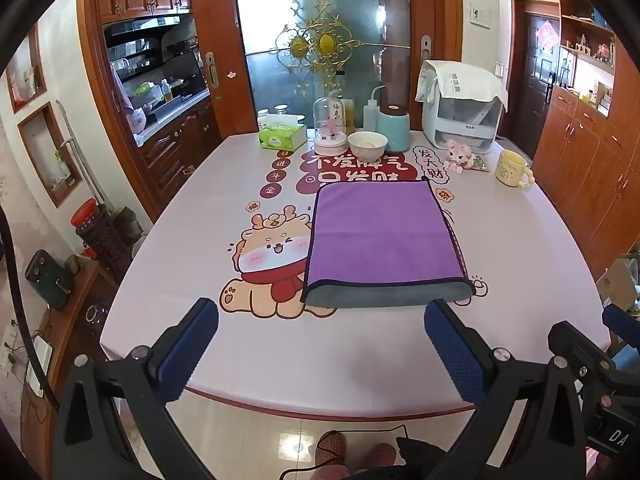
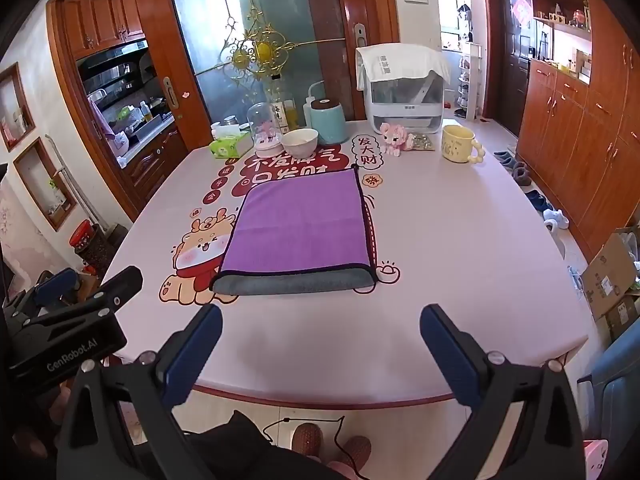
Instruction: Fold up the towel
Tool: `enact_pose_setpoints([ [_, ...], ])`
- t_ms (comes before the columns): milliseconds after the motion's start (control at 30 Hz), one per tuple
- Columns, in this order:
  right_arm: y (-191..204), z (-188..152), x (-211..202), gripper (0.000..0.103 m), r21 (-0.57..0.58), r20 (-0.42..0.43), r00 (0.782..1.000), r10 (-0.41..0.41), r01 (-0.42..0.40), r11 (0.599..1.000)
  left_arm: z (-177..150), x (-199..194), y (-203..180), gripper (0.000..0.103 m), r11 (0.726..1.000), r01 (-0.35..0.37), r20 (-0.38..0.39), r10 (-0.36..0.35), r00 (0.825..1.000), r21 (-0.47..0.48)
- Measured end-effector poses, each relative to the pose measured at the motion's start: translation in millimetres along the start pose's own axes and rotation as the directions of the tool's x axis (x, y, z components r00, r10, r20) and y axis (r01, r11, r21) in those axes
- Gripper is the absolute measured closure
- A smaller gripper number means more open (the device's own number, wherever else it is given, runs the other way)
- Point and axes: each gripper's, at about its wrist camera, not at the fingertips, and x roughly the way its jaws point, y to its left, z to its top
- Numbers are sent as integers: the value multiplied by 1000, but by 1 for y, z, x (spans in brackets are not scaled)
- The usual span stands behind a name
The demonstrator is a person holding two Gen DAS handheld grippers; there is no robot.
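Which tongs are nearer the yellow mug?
Right. The right tongs sit on the mug's side of the table; the left tongs hang further left, both short of the towel.

Purple towel (image 1: 384, 236) with grey underside; pink cartoon-printed tablecloth (image 1: 520, 264); yellow mug (image 1: 510, 168).

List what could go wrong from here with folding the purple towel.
1. The towel lies already doubled, its grey fold facing the near edge; pinching only the top layer may peel it open rather than fold it.
2. Both the left tool and the right tool hang open, short of the cloth; uneven grabs could skew the corners.
3. A far-reaching fold might nudge the white bowl just behind.
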Motion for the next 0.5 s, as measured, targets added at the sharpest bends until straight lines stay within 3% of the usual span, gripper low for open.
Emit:
enact_pose_setpoints([
  [500,-3,1,6,3,11,-16,1000,2,-2,1000,2,0,-1,1,1000,4,-1,-4,1000,-1],
])
